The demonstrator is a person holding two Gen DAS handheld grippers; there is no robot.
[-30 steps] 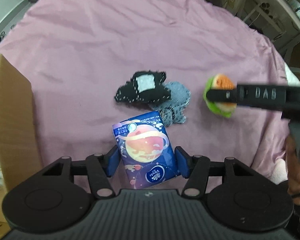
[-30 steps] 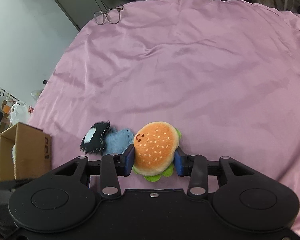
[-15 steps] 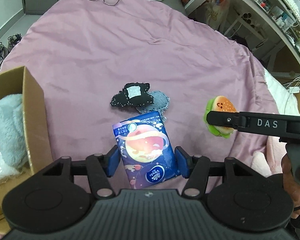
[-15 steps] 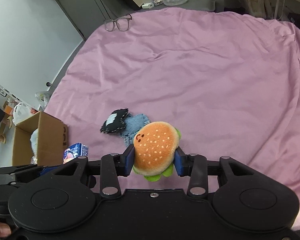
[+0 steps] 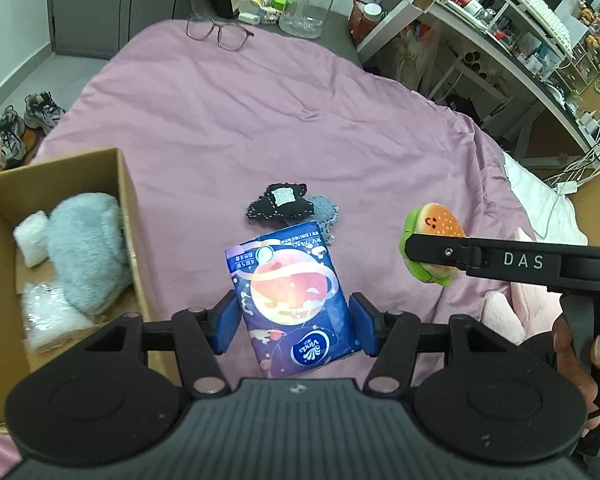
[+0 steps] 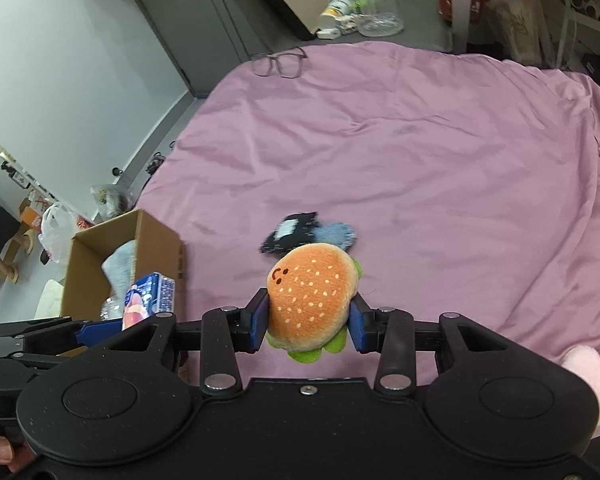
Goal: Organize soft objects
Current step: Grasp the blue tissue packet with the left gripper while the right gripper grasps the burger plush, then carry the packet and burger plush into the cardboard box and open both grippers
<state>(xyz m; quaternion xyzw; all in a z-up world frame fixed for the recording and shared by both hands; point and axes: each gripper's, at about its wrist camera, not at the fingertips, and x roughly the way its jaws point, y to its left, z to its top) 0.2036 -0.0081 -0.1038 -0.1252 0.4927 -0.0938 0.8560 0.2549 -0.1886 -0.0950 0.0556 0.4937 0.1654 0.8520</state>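
Denim patch (image 5: 325, 211) half under the black patch (image 5: 281, 203); cardboard box (image 5: 129, 216) cut off at left edge.

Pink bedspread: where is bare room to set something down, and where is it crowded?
Bare: the pink bedspread from the glasses down to the black patch. Crowded: the cardboard box, already holding a grey plush.

Both hand-held grippers have risen off the bed (image 5: 300, 120): the left (image 5: 294, 322) with the tissue pack (image 5: 292, 296), the right (image 6: 310, 320) with the burger plush (image 6: 312, 296). The patches (image 5: 288, 206) now lie farther below. The box (image 5: 128, 208) and its grey plush (image 5: 86, 248) have come into view, as have the glasses (image 5: 218, 34).
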